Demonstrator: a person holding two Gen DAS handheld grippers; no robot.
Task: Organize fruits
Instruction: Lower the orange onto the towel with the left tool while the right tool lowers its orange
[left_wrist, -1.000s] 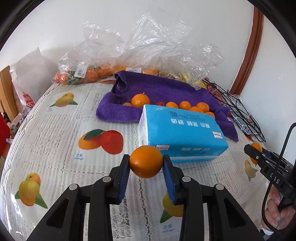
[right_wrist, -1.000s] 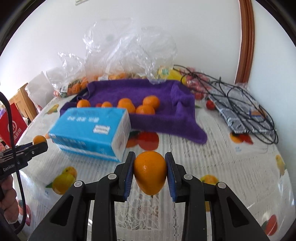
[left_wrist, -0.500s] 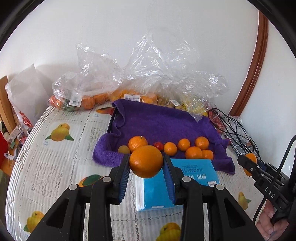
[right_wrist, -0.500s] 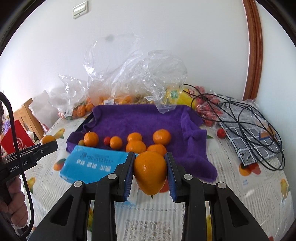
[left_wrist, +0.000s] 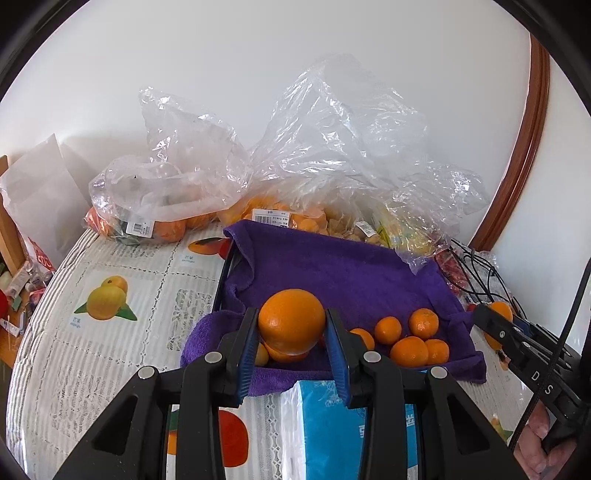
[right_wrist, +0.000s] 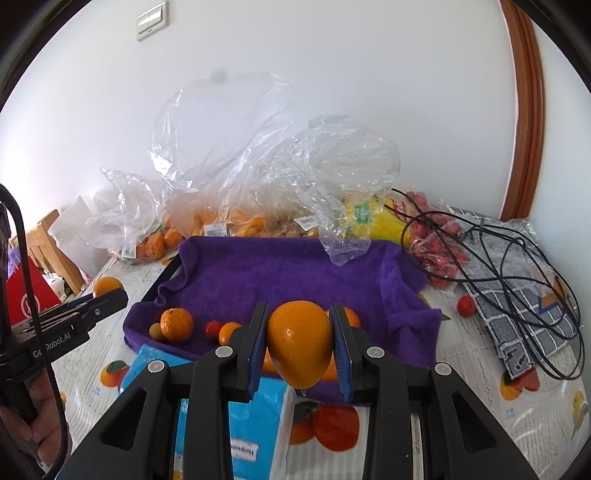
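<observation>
My left gripper (left_wrist: 291, 334) is shut on a round orange (left_wrist: 291, 320), held in the air above the near left part of a tray lined with a purple towel (left_wrist: 332, 273). My right gripper (right_wrist: 300, 343) is shut on a pointed orange fruit (right_wrist: 300, 343), over the tray's near edge. Several small oranges (left_wrist: 410, 338) and a small red fruit (right_wrist: 213, 328) lie along the towel's front edge. Each gripper shows in the other's view: the right gripper (left_wrist: 496, 319) at the right edge, the left gripper (right_wrist: 107, 291) at the left edge.
A blue tissue pack (left_wrist: 332, 432) lies just in front of the tray. Clear plastic bags (left_wrist: 332, 155) of fruit are heaped against the wall behind. Black cables (right_wrist: 498, 240) and a checked cloth (right_wrist: 517, 302) lie at the right, with a loose red fruit (right_wrist: 466, 305). The fruit-print tablecloth (left_wrist: 110, 332) covers the table.
Both grippers have moved forward and slightly up, past the tissue pack to the towel-lined tray, each still holding its fruit. The tray and bags now look closer.
</observation>
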